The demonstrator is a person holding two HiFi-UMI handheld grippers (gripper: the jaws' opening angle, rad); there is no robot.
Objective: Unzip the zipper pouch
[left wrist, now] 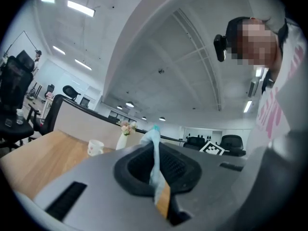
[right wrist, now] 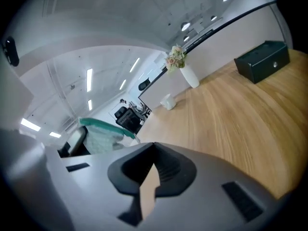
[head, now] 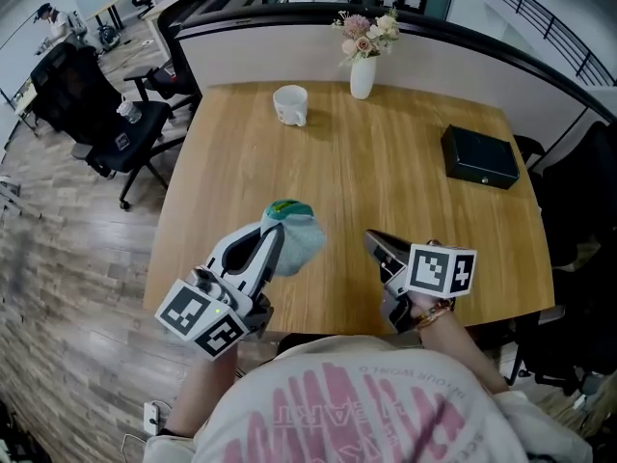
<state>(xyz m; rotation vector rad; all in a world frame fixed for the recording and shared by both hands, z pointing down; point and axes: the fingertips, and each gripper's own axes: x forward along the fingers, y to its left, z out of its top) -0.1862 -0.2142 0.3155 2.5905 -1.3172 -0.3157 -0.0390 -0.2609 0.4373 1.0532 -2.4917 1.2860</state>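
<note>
While my left gripper (head: 278, 239) is clenched on a fold of the pale blue fabric zipper pouch with a teal zip band (head: 297, 231), holding it up over the near part of the light wooden table (head: 386, 162), my right gripper (head: 374, 242) sits near it with its jaws pressed together on nothing. Bare table shows between the two.

I judge the task barely begun. The pouch is secured in one claw, but the other has no hold on the zip, so the pulling is all left to do.

Much is hard to read. No view shows me the zipper pull, and I cannot tell whether the teeth are parted anywhere. The left gripper view shows only a thin strip of fabric, edge-on between the pads. The right gripper view shows the pouch off to the left, teal band on top, its lower part cut off by the gripper body. From the head view, the left gripper covers one side of the pouch.
</note>
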